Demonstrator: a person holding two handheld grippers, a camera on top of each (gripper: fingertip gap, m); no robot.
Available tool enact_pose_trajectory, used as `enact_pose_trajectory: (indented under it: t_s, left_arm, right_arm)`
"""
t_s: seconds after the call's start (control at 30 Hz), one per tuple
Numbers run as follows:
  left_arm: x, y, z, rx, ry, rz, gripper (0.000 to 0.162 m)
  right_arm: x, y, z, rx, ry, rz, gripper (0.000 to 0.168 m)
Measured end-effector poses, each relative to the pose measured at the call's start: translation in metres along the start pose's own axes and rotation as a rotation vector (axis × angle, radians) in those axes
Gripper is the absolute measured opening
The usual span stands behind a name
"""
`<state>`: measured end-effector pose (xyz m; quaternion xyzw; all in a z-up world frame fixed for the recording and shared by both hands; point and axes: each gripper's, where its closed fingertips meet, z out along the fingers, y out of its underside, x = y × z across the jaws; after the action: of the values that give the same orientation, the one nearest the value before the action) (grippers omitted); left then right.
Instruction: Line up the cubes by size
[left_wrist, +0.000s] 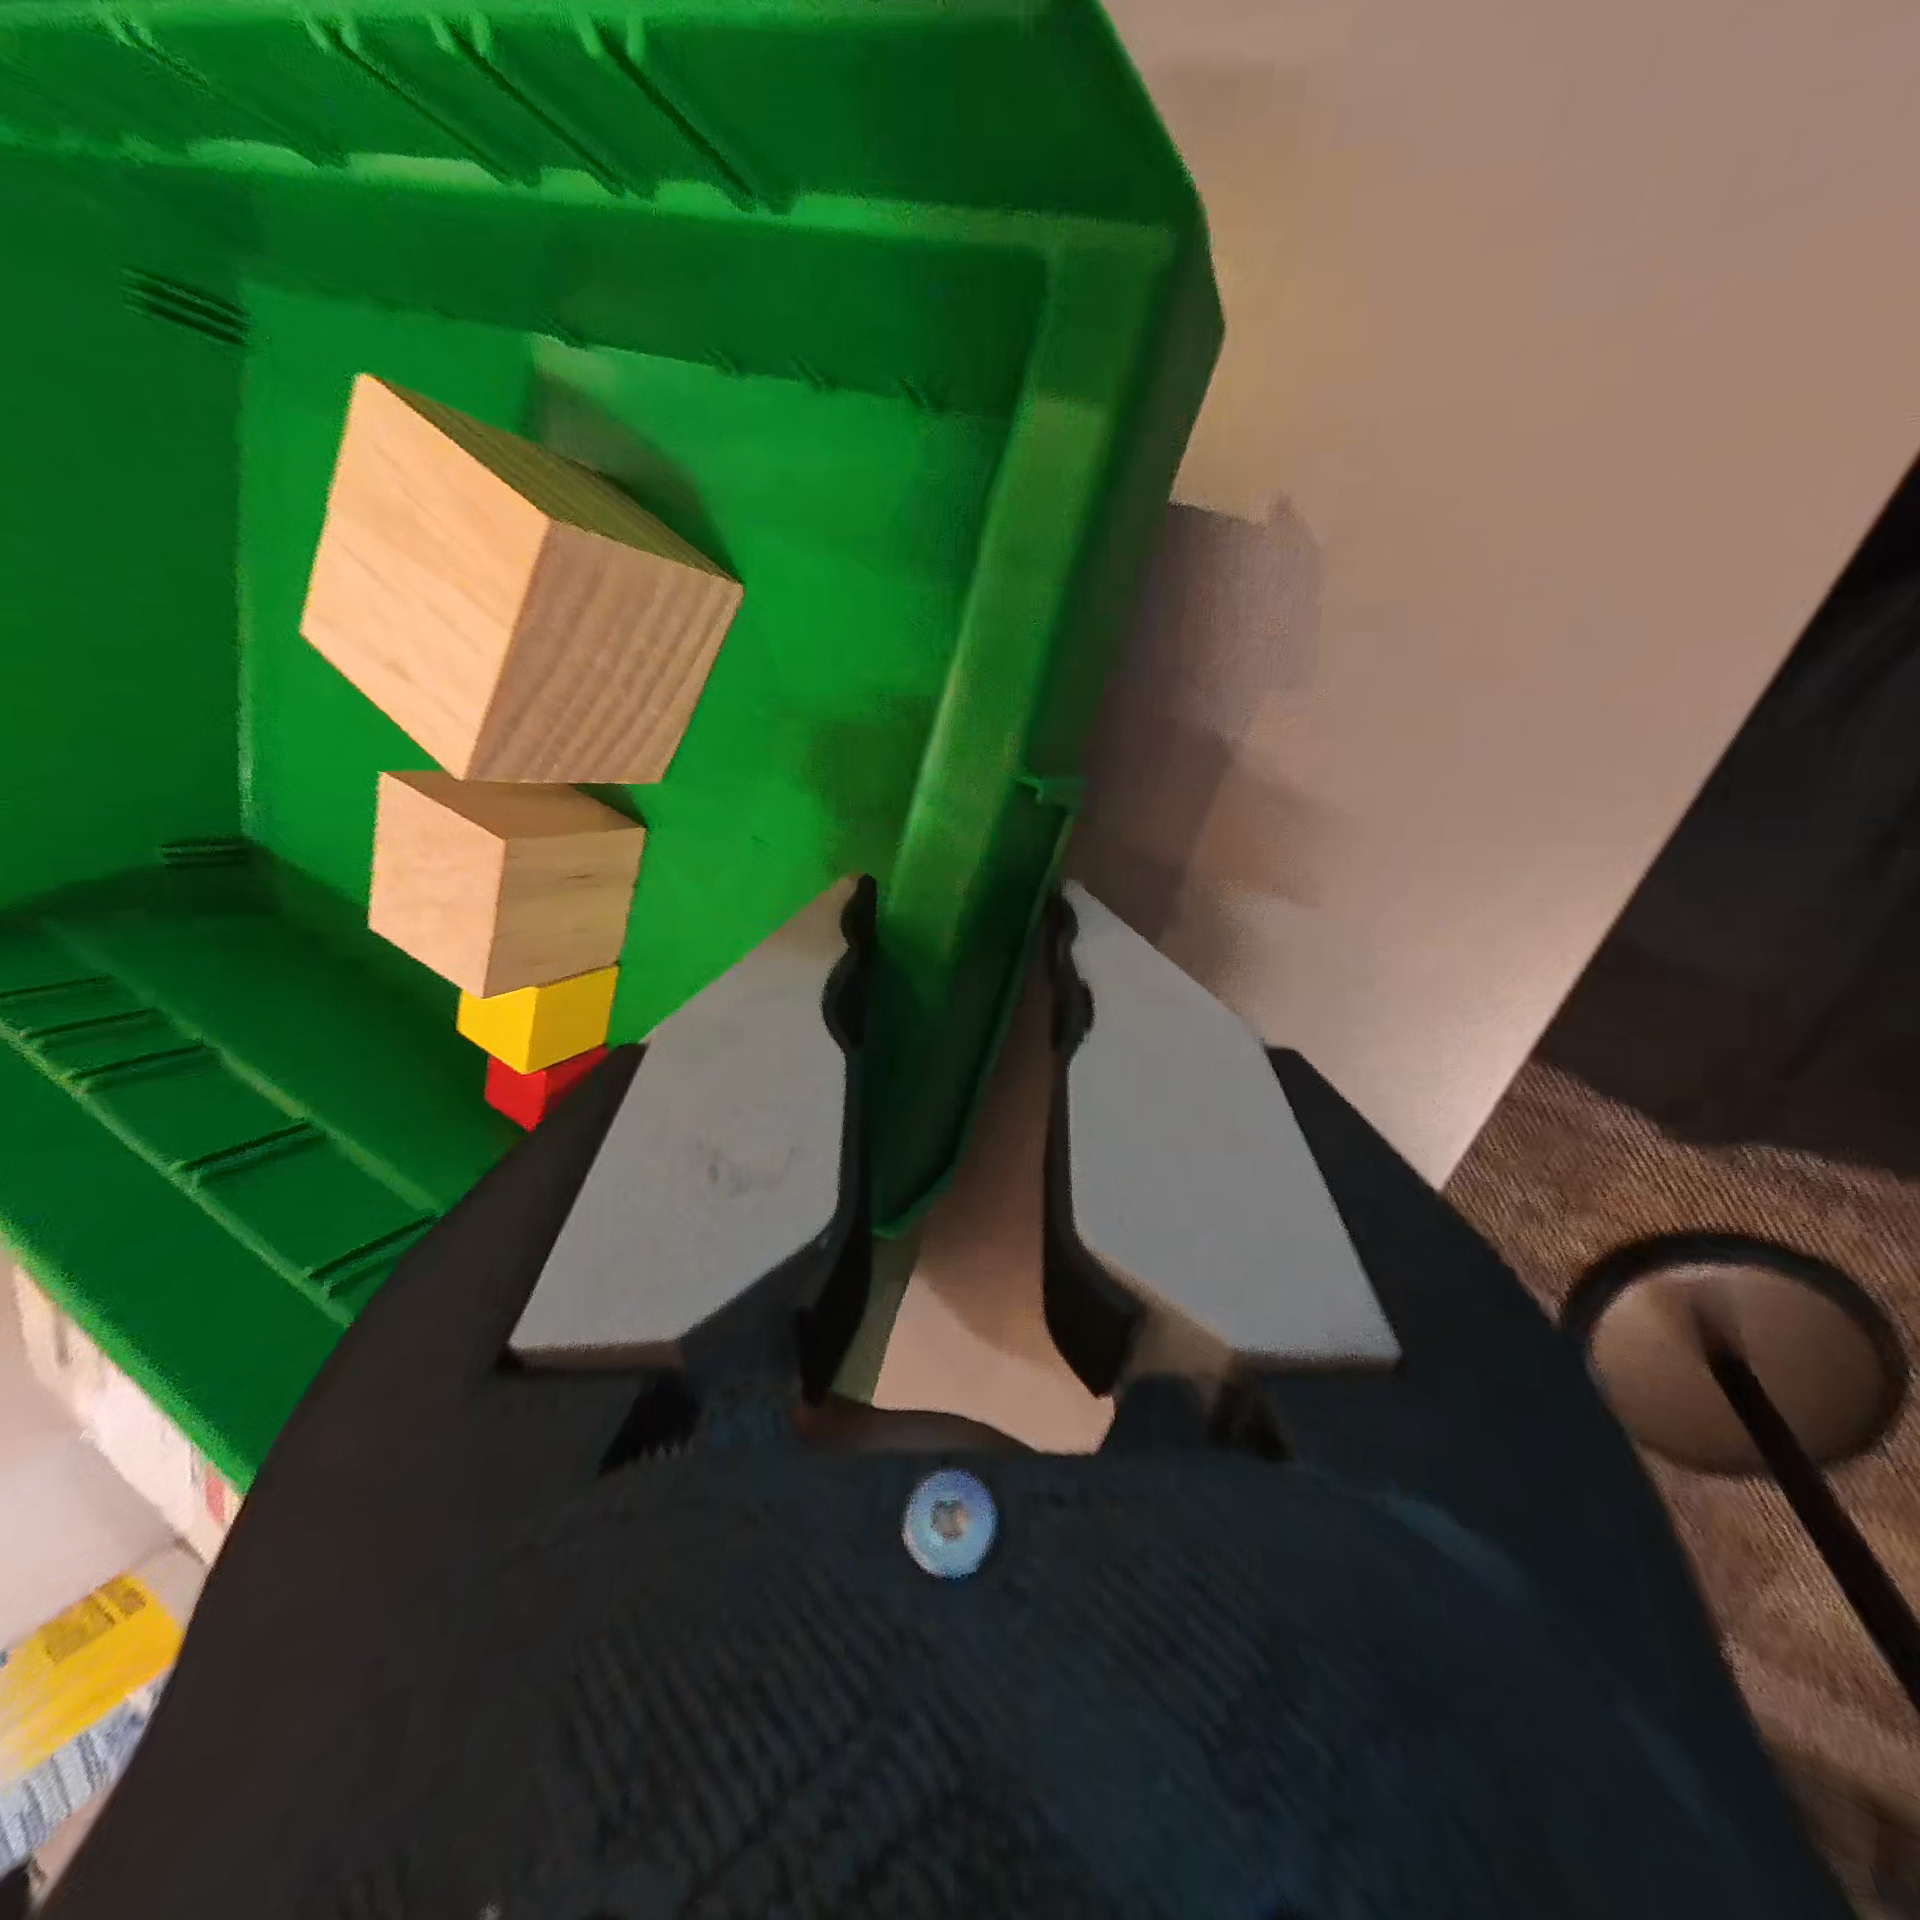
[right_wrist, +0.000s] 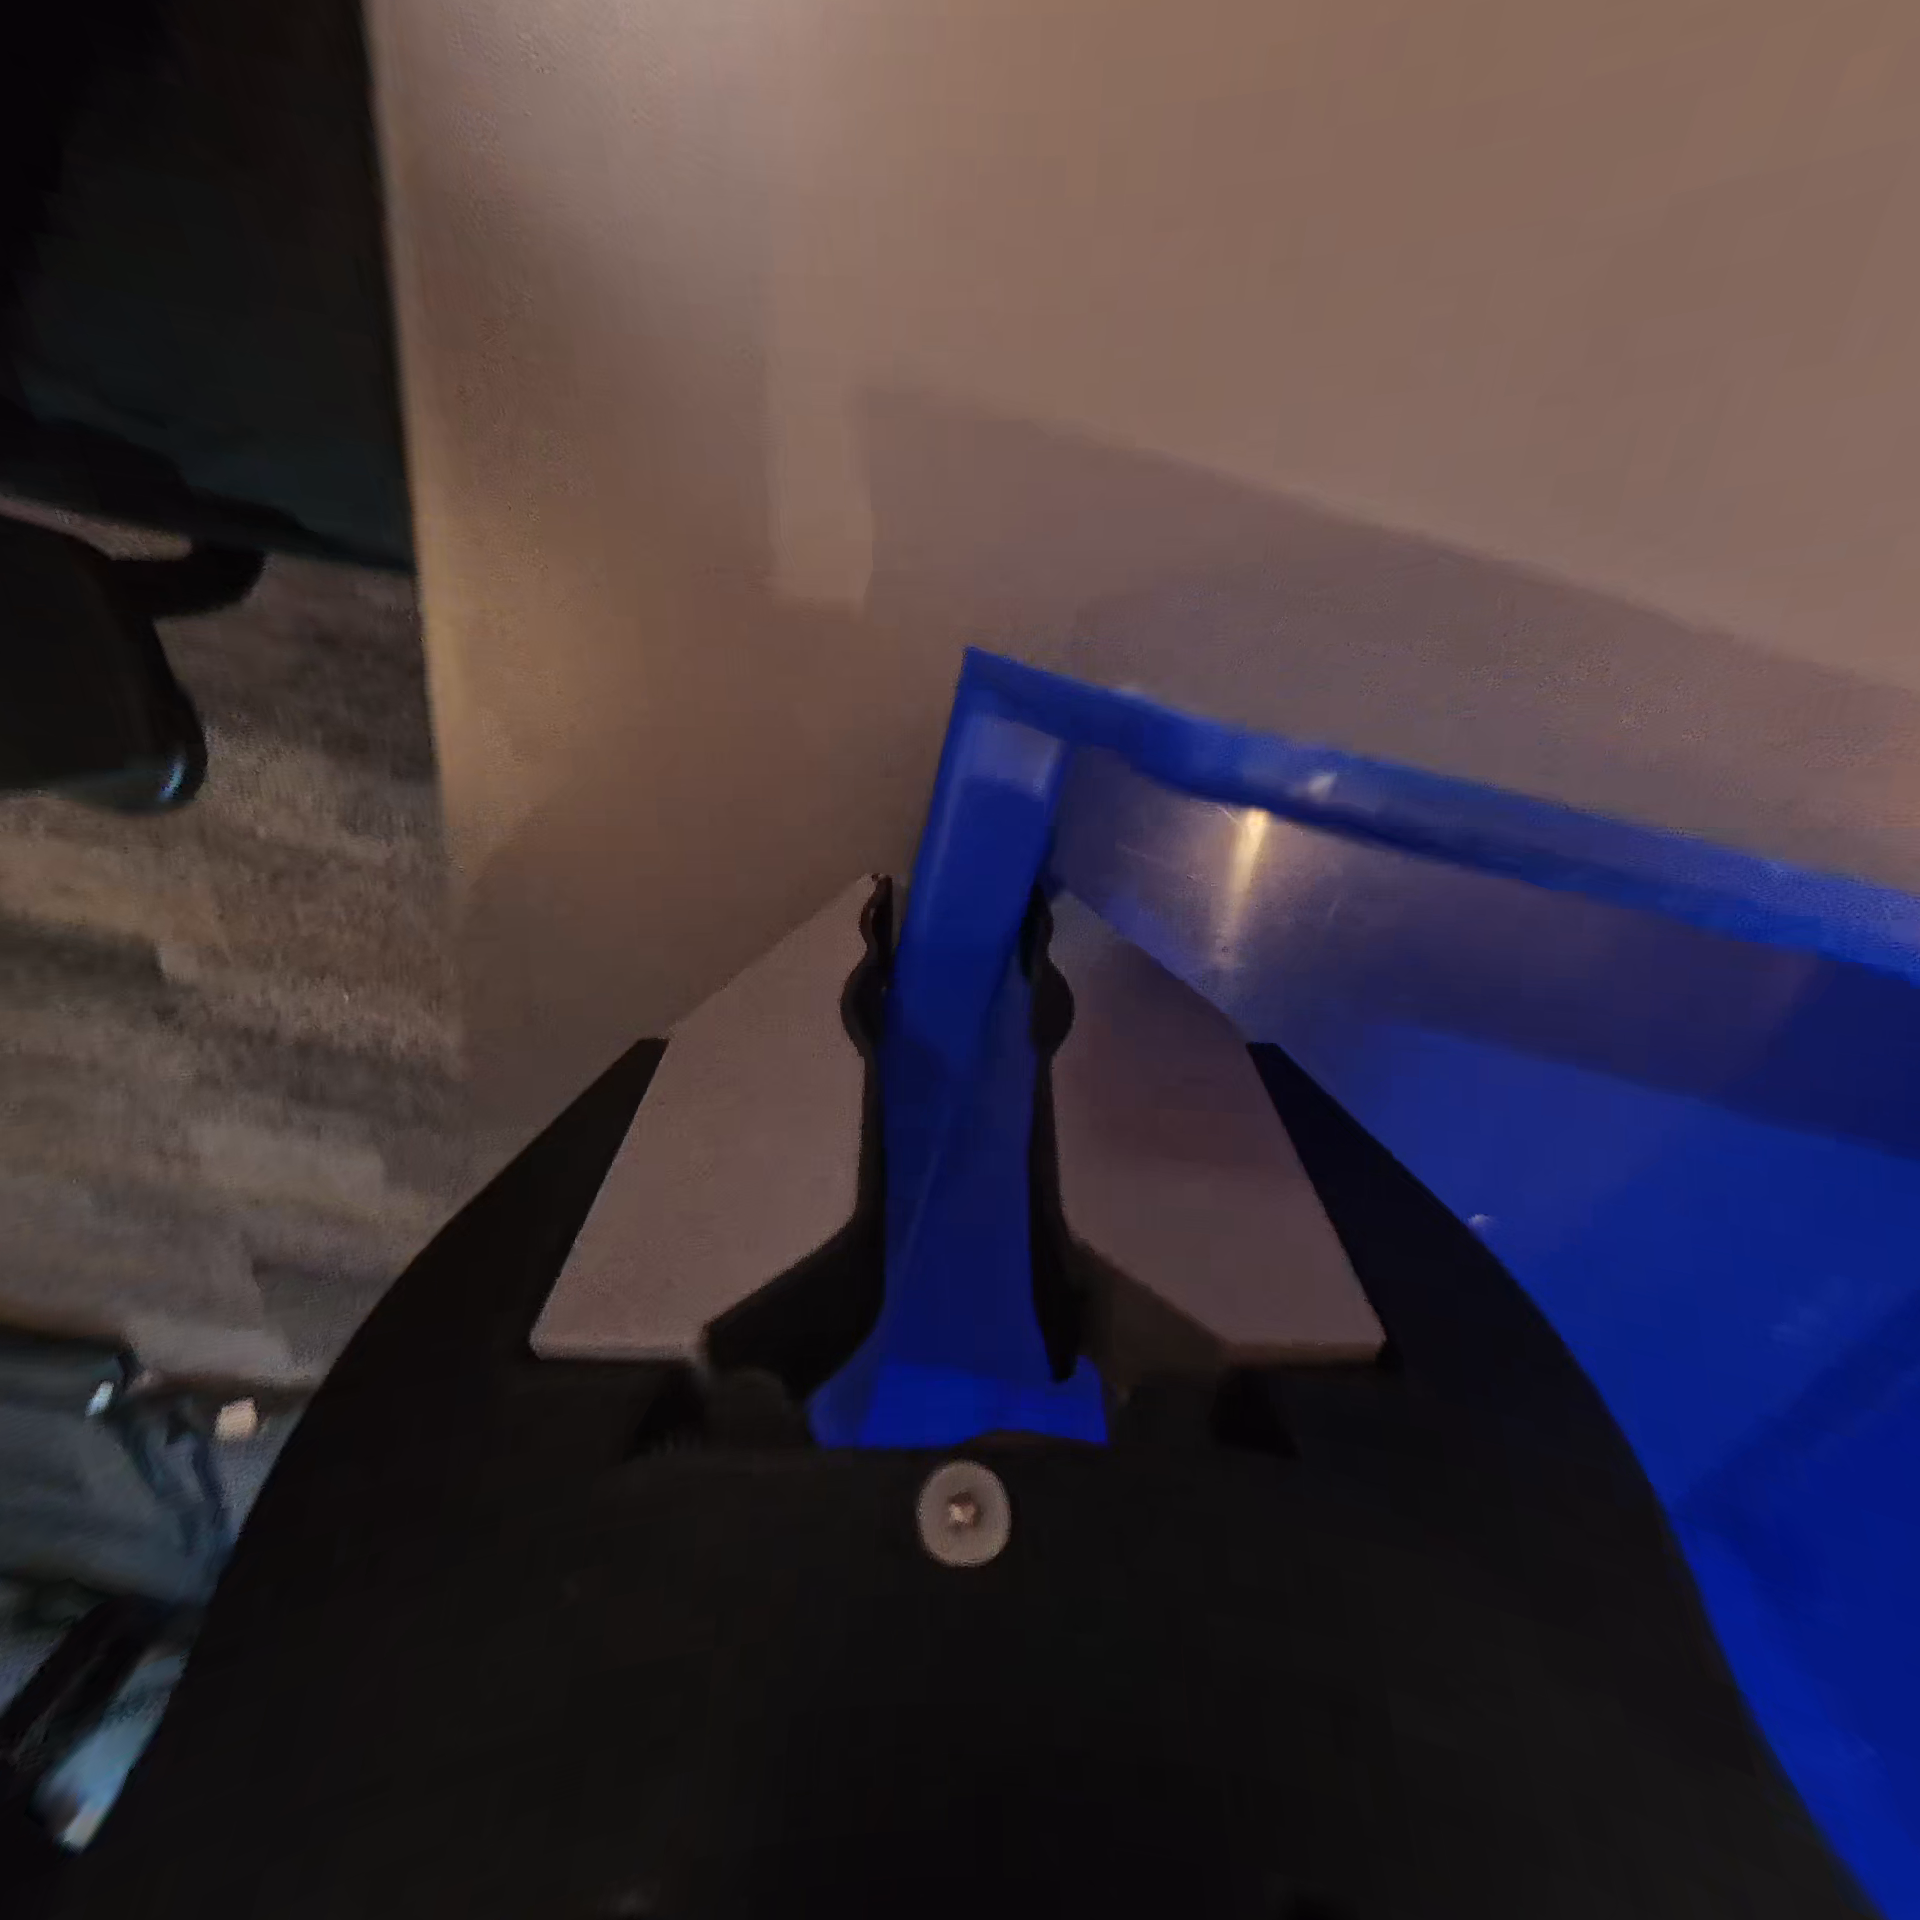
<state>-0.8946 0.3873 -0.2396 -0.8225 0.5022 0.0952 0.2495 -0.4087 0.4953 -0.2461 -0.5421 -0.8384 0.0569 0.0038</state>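
Looks like we're basically done: four cubes (left_wrist: 499, 769) sit lined up big-to-small left of our left tool (left_wrist: 961, 899), clamped on the green bin (left_wrist: 997, 644) wall, right tool (right_wrist: 961, 899) pinching the blue bin (right_wrist: 1455, 821) rim.

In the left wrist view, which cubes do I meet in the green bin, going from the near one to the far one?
Red cube → yellow cube → smaller wooden cube → large wooden cube, all in a row inside the green bin, whose wall the left gripper grips.

Matt green plastic bin (left_wrist: 1039, 623), raw-grained wooden cubes (left_wrist: 499, 582), glossy blue plastic bin (right_wrist: 1558, 1299)
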Motion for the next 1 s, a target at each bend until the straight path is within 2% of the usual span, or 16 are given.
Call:
enact_pose_trajectory:
  t_s: [0.1,0.27,0.37,0.43,0.53,0.6,0.67,0.7,0.73,0.77,0.83,0.87,0.9,1.0]
  left_arm:
    - [-0.008,0.012,0.003,-0.050,0.145,0.039,0.028]
    - [-0.015,0.016,0.009,-0.106,0.324,0.041,0.024]
    - [-0.020,0.015,0.011,-0.106,0.305,0.042,0.025]
    - [-0.026,0.013,0.013,-0.086,0.228,0.017,0.028]
    - [-0.036,0.002,0.010,0.002,0.042,-0.051,0.056]
    - [-0.042,-0.016,-0.002,0.154,-0.073,-0.147,0.067]
    - [-0.050,-0.035,-0.021,0.329,-0.157,-0.268,0.065]
    - [-0.054,-0.041,-0.031,0.393,-0.178,-0.302,0.061]
    - [-0.059,-0.046,-0.040,0.434,-0.196,-0.312,0.053]
    - [-0.066,-0.049,-0.047,0.454,-0.205,-0.309,0.046]
    - [-0.077,-0.057,-0.056,0.449,-0.167,-0.290,0.050]
    - [-0.083,-0.059,-0.058,0.425,-0.150,-0.264,0.058]
    - [-0.095,-0.058,-0.058,0.381,-0.171,-0.230,0.058]
    - [-0.118,-0.056,-0.042,0.233,-0.181,-0.139,0.058]
  right_arm:
    - [0.024,0.005,-0.002,-0.079,-0.070,-0.025,0.023]
    - [0.045,-0.004,-0.002,-0.093,-0.148,0.009,0.026]
    - [0.048,-0.006,-0.002,-0.093,-0.084,0.036,0.024]
    - [0.051,-0.009,-0.006,-0.070,0.015,0.085,0.020]
    - [0.054,-0.024,-0.030,0.092,0.208,0.179,0.040]
    - [0.050,-0.054,-0.058,0.334,0.324,0.223,0.054]
    - [0.047,-0.088,-0.084,0.591,0.430,0.265,0.062]
    - [0.044,-0.107,-0.094,0.714,0.458,0.271,0.059]
    - [0.042,-0.122,-0.100,0.796,0.485,0.279,0.058]
    - [0.044,-0.127,-0.101,0.790,0.535,0.292,0.060]
    - [0.049,-0.135,-0.107,0.768,0.653,0.299,0.066]
    - [0.047,-0.142,-0.113,0.798,0.686,0.293,0.061]
    - [0.046,-0.148,-0.119,0.833,0.710,0.297,0.058]
    - [0.031,-0.177,-0.131,1.015,0.657,0.286,0.053]
